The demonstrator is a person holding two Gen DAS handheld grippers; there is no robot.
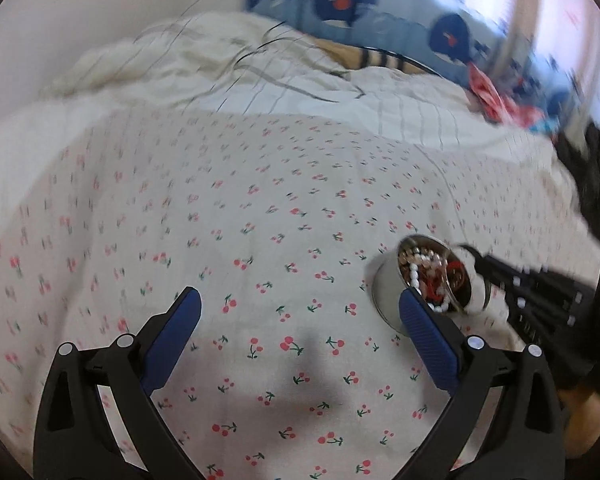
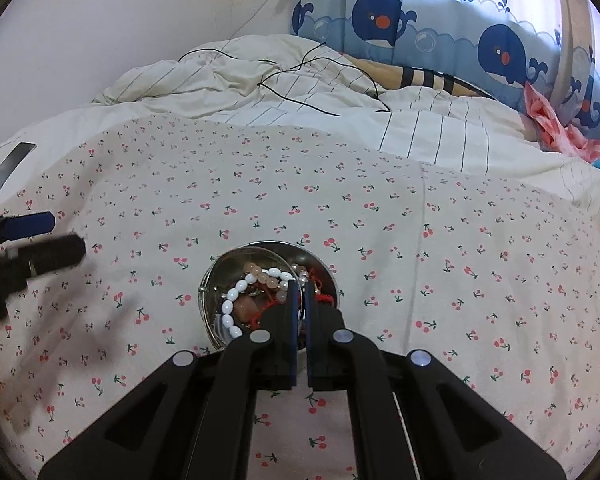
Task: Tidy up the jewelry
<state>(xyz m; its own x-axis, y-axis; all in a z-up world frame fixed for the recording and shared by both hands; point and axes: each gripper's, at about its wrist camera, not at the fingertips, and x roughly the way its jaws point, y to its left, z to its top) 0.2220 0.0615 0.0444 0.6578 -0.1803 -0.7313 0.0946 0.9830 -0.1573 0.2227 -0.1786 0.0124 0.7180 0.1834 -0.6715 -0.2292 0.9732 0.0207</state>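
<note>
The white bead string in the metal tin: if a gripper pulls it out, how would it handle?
Probably floppy: the white bead string curves loosely around the metal tin. Likely to snag, since it lies tangled with red cord and pink beads. The glossy beads may slip between pads.

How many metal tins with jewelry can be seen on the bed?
1. The metal tin sits on the cherry-print sheet, tilted, its near rim held by the shut right gripper. Others could be hidden outside both views.
</note>
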